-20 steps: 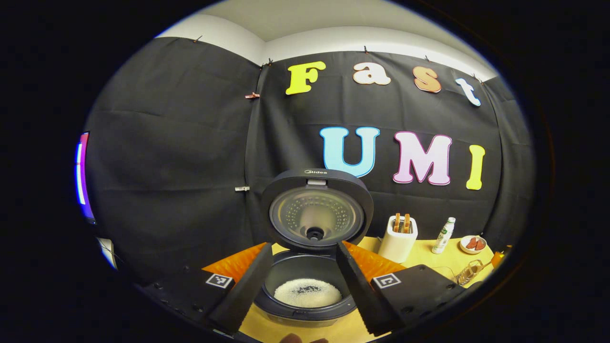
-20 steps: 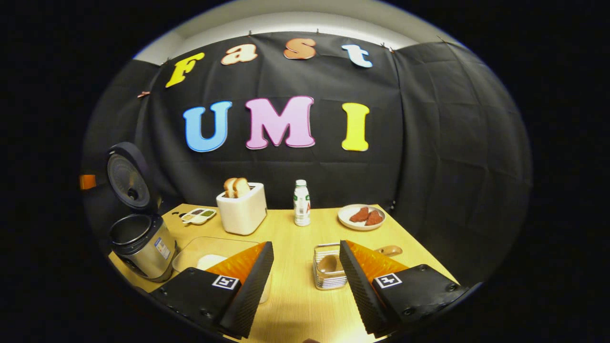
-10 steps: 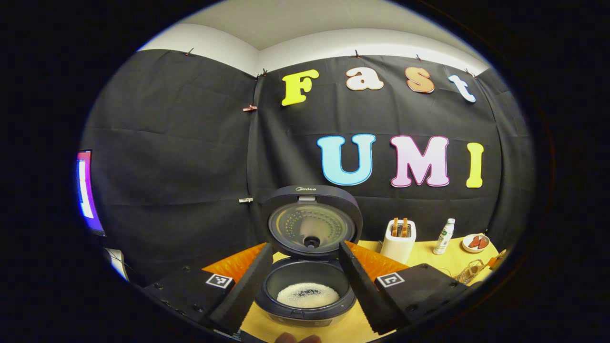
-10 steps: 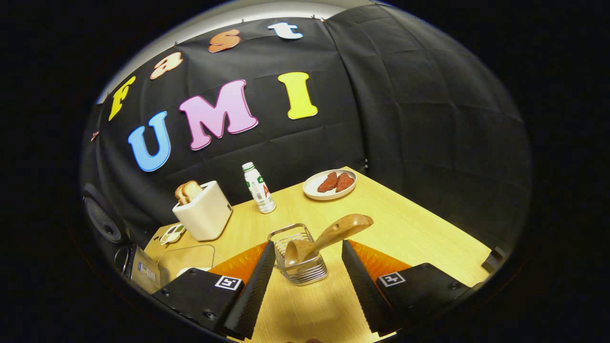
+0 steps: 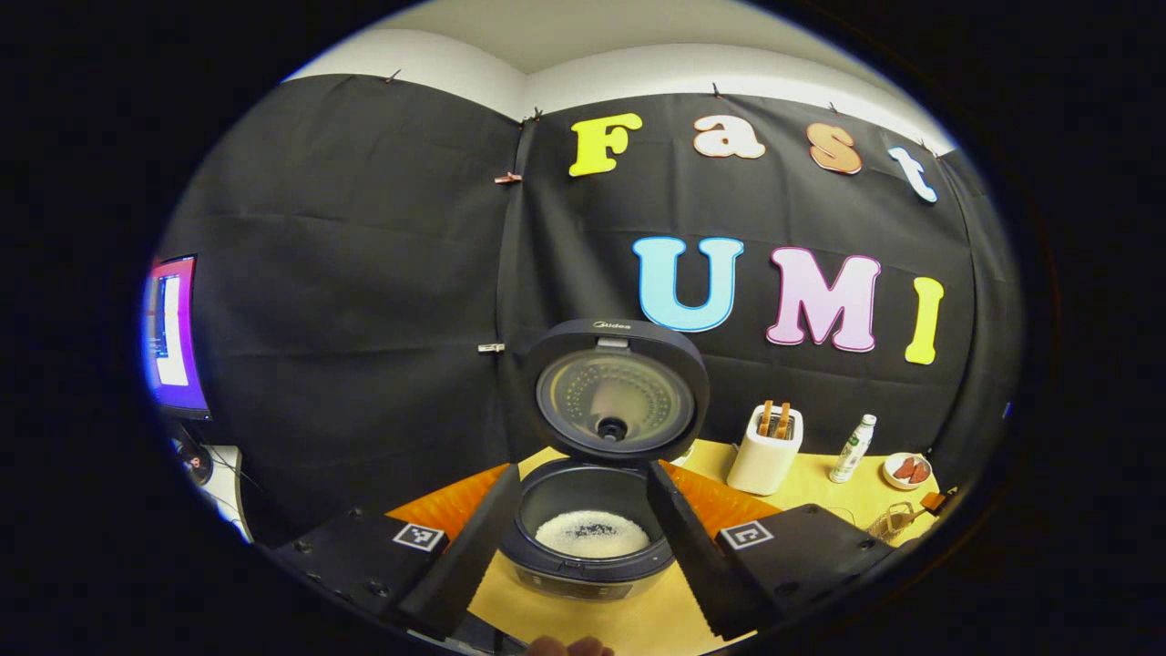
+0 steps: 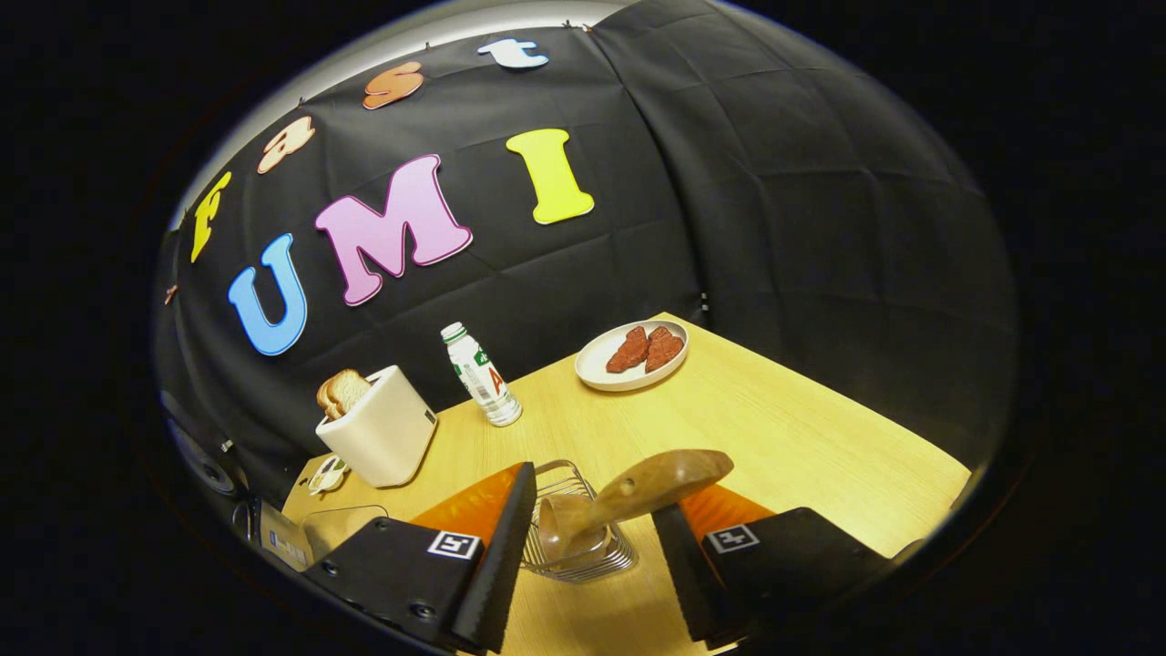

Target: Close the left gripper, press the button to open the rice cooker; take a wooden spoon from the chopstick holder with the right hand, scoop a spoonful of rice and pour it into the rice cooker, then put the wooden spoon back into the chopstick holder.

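Observation:
The rice cooker (image 5: 592,556) stands with its lid (image 5: 619,392) raised, and white rice (image 5: 592,533) lies in the pot. My left gripper (image 5: 578,565) is open just in front of it, one finger on each side of the pot, holding nothing. In the right gripper view the wooden spoon (image 6: 638,492) leans in the wire chopstick holder (image 6: 574,547), its broad upper end tilted right over my right finger. My right gripper (image 6: 592,583) is open close around the holder, not pressing the spoon.
On the wooden table (image 6: 802,428) stand a white toaster (image 6: 373,437) with bread, a small bottle (image 6: 478,374) and a plate (image 6: 633,355) of red pieces. A clear container (image 6: 342,524) lies left of the holder. A lit screen (image 5: 173,333) hangs far left.
My right gripper swung right, tilted and came in close to the chopstick holder, so the spoon now lies between its fingers. The left gripper only drifted slightly before the cooker.

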`<state>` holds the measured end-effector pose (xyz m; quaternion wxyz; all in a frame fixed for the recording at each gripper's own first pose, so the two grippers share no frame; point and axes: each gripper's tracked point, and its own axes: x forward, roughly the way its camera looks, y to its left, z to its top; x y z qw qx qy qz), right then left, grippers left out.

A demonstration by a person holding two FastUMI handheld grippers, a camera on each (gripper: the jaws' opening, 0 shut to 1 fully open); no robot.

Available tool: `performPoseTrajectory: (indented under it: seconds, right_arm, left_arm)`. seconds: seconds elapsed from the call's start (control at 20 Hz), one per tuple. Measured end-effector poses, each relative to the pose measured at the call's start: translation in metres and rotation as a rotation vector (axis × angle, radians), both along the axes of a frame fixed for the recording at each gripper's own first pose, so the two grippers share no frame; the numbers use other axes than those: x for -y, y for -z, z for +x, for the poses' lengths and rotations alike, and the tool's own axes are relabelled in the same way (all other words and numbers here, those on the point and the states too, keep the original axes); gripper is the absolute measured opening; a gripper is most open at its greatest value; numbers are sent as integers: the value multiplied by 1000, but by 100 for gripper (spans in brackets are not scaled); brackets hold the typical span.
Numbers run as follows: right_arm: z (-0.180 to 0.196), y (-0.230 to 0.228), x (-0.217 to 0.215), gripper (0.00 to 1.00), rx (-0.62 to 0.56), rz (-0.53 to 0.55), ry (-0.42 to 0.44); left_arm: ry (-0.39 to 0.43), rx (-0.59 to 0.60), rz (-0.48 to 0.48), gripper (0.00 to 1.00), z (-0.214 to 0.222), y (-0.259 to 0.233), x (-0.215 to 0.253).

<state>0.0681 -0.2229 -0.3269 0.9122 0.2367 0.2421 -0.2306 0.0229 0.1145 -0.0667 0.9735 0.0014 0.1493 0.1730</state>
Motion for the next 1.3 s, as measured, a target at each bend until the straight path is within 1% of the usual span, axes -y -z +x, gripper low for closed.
performPoseTrajectory:
  seconds: [0.05,0.1,0.15,0.2,0.25,0.3,0.35,0.4,0.45,0.5,0.6,0.8,0.9,1.0,1.15,1.3]
  right_arm:
    - [1,1,2,65,-7,-5,-1]
    - [2,4,3,59,-13,-12,-1]
    - [4,2,10,48,-10,-25,15]
    - [3,2,10,27,-13,-19,23]
    - [5,7,10,29,-21,-16,24]
    - [10,5,10,28,-13,-3,17]
    - [12,3,8,24,-4,-1,11]
    - [14,0,1,23,-4,-8,-3]
    - [16,-1,-3,14,1,-17,-22]
    - [19,-5,-8,17,-1,-33,-48]
    - [21,-13,-12,13,4,-65,-67]
    - [29,-39,-13,13,46,-131,-71]
    - [34,-62,-12,13,78,-183,-81]
    - [42,-90,-20,13,125,-211,-97]
    - [54,-132,-40,13,207,-208,-115]
    - [67,-159,-82,13,270,-175,-176]
  left_arm:
    - [-10,-5,-1,94,-4,3,-2]
    - [-15,-8,2,94,-6,3,-3]
    - [-17,-8,11,94,-8,3,-2]
    - [-17,-12,22,94,-9,2,-3]
    - [-14,-16,31,94,-11,3,-2]
    - [-14,-17,36,94,-11,2,-3]
    - [-15,-19,36,94,-13,2,-3]
    - [-18,-20,29,94,-13,2,-3]
    - [-25,-19,21,94,-14,3,-4]
    - [-29,-18,15,94,-15,3,-5]
    - [-34,-15,20,94,-15,3,-6]
    - [-35,-1,27,94,-15,-1,-7]
    - [-29,2,39,94,-15,0,-10]
    - [-23,17,44,94,-12,-5,-12]
    - [-12,24,33,94,-10,-4,-13]
    - [12,40,97,94,-7,-11,-17]
